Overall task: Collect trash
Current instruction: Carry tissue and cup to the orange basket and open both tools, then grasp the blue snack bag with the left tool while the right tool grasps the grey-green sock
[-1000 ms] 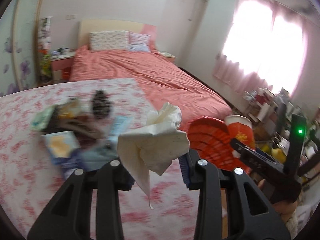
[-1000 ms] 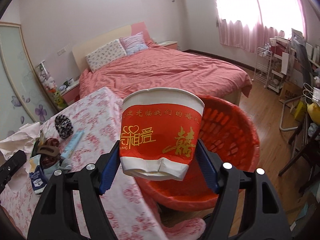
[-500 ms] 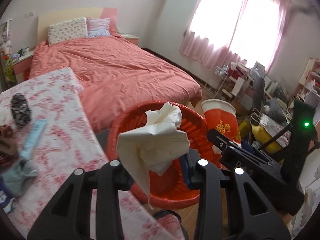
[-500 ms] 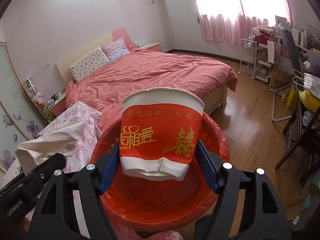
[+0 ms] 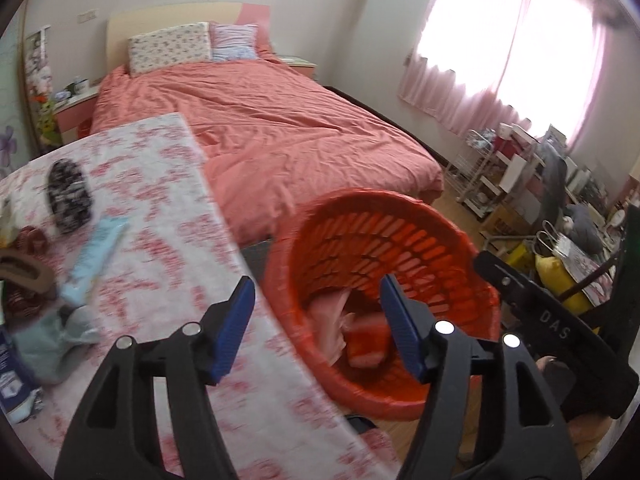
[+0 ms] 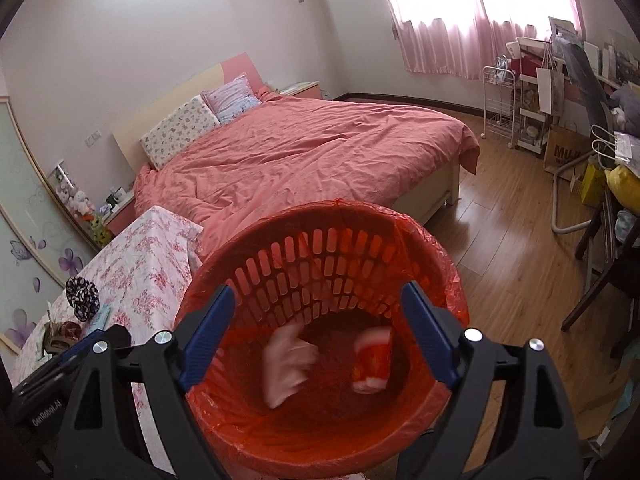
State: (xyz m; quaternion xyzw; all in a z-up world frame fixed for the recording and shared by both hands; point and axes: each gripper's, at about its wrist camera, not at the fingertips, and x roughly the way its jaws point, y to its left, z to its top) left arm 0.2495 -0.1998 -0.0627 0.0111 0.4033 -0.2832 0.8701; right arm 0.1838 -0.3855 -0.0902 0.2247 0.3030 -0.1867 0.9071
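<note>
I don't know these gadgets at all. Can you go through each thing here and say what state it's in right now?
left gripper: jaws opening, nothing between them.
right gripper: jaws opening, nothing between them.
red basket: upright beside the table, lined with a red bag.
crumpled paper: inside the basket, blurred.
paper cup: inside the basket, tipped over.
table: covered by a floral cloth, small items on it.

A home bedroom: a made bed (image 6: 304, 148) with pillows (image 6: 180, 128), pink curtains (image 6: 460, 20) and wood flooring (image 6: 512, 216).
</note>
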